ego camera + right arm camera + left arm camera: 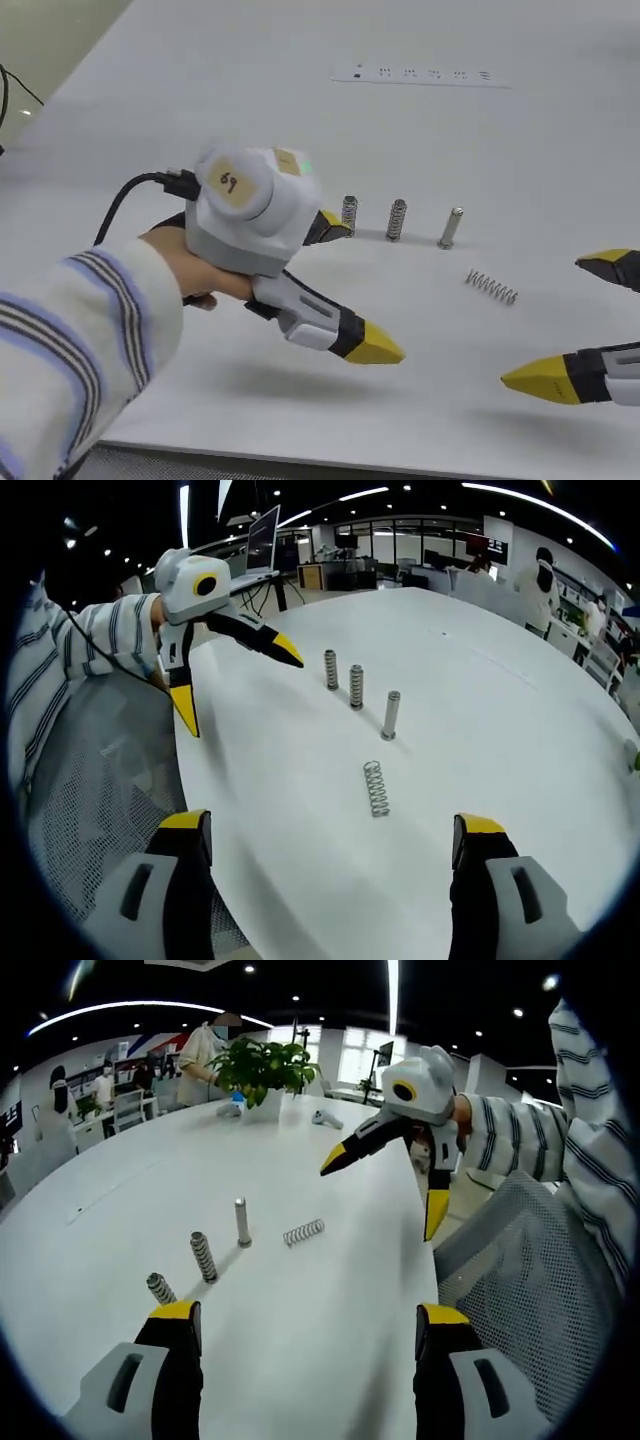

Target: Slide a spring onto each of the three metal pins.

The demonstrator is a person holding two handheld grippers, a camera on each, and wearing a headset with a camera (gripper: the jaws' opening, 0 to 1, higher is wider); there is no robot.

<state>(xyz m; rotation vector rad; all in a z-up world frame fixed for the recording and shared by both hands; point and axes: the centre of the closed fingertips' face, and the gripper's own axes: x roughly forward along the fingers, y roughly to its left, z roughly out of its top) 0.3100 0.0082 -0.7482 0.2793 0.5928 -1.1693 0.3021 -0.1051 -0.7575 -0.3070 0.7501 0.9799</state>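
Three metal pins stand in a row on the white table [300, 400]. The left pin [349, 213] and the middle pin [396, 220] each wear a spring. The right pin [451, 228] is bare. A loose spring [491, 287] lies flat just in front of the bare pin. My left gripper [360, 288] hovers open beside the left pin, nothing between its jaws. My right gripper [558, 320] hangs open at the right edge, in front of the loose spring [375, 787]. In the left gripper view the bare pin [242, 1222] and loose spring [304, 1231] lie ahead.
A flat white strip with dark markings [420, 74] lies far back on the table. The table's front edge runs along the bottom, with a mesh chair [520, 1250] below it. A potted plant [262, 1065] and people stand at the far side.
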